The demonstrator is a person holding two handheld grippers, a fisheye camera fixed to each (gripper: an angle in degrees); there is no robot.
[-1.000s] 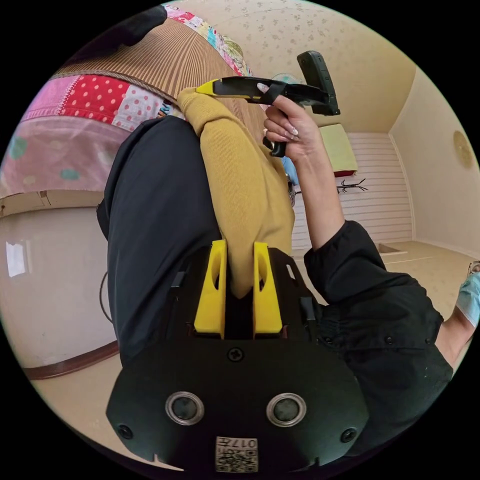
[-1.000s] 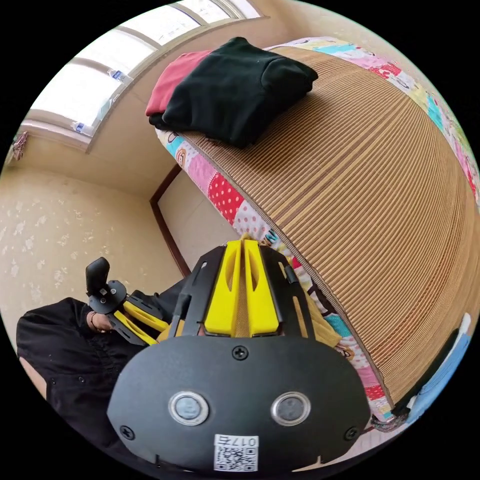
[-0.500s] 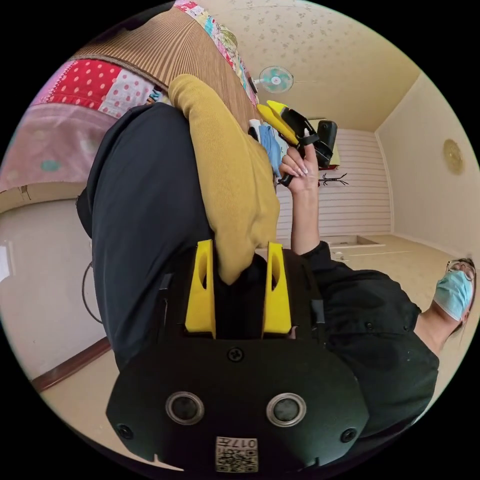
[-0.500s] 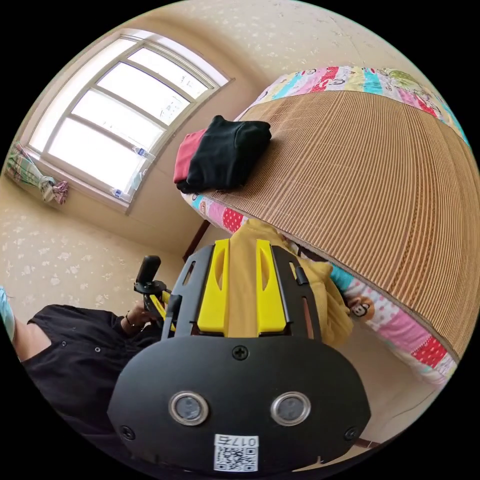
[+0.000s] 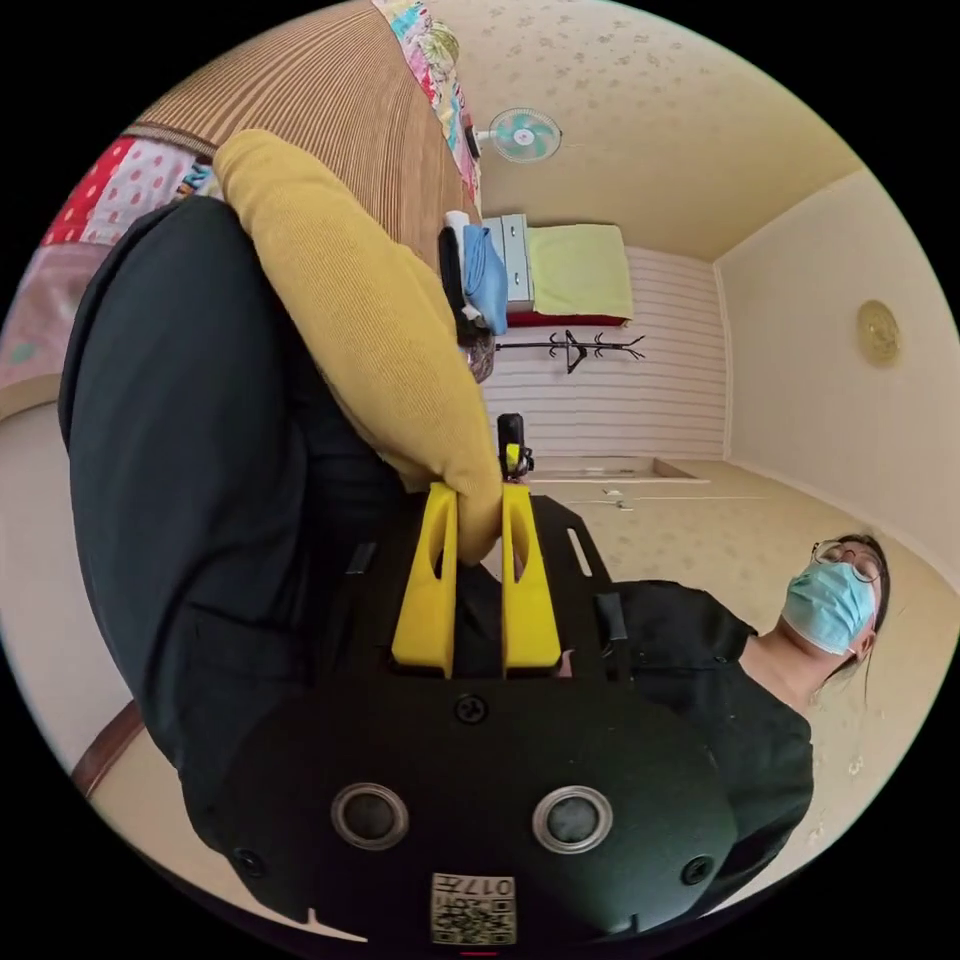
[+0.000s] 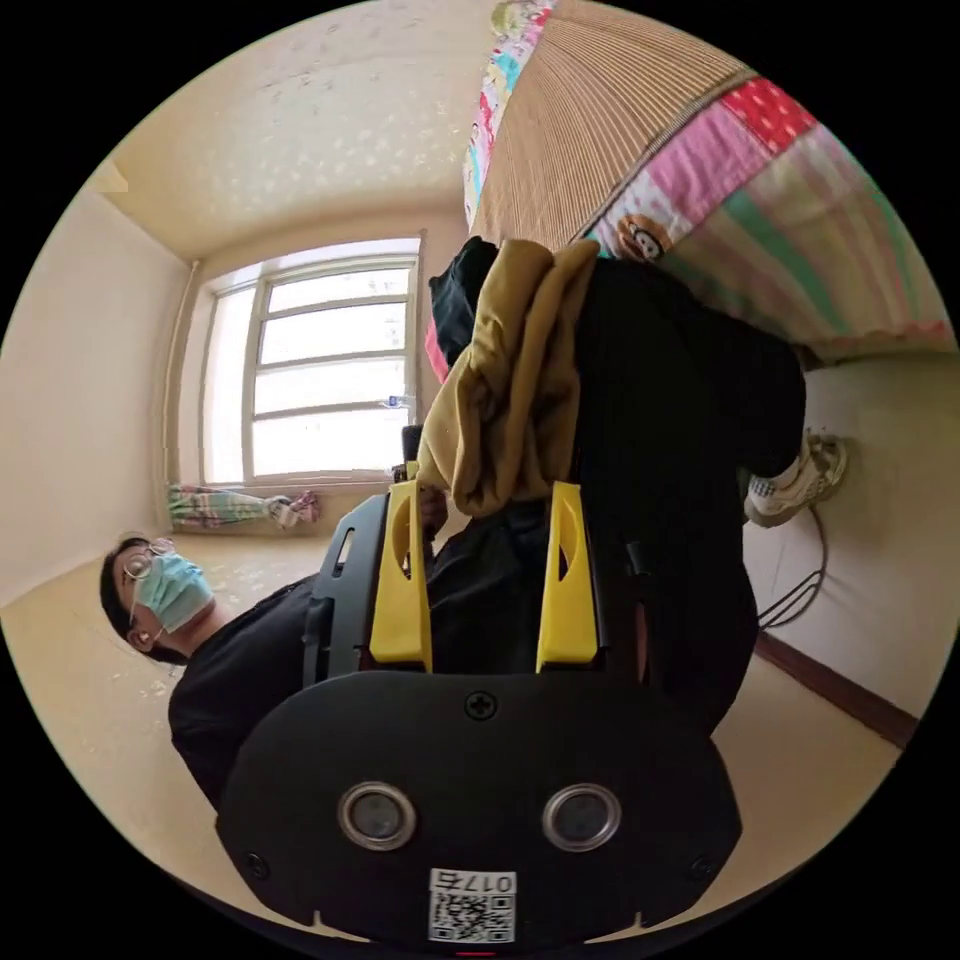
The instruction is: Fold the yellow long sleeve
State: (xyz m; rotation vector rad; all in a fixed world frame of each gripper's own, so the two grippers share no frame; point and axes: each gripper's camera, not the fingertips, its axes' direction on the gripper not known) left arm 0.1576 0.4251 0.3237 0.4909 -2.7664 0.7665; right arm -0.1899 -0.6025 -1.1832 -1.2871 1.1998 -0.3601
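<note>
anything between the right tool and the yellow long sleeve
Nothing visible. The right tool has its jaws apart with the bunched yellow long sleeve hanging right at their tips, draped over the person's dark trouser leg; contact can't be confirmed.

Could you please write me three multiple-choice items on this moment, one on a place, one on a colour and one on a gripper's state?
1. Where does the yellow long sleeve lie?
A. flat on the floor
B. draped over the person's dark-trousered leg
C. on a hanger

2. What colour is the folded cloth at the far end of the bed?
A. blue
B. orange
C. purple

3. How does the right gripper stand?
A. jaws apart
B. clamped on a shoe
C. clamped on the bed's mat

Key: 1 B, the knit lies across the leg; 2 A, the left gripper view shows it blue; 3 A, gaps show between both jaws and the yellow cloth.
</note>
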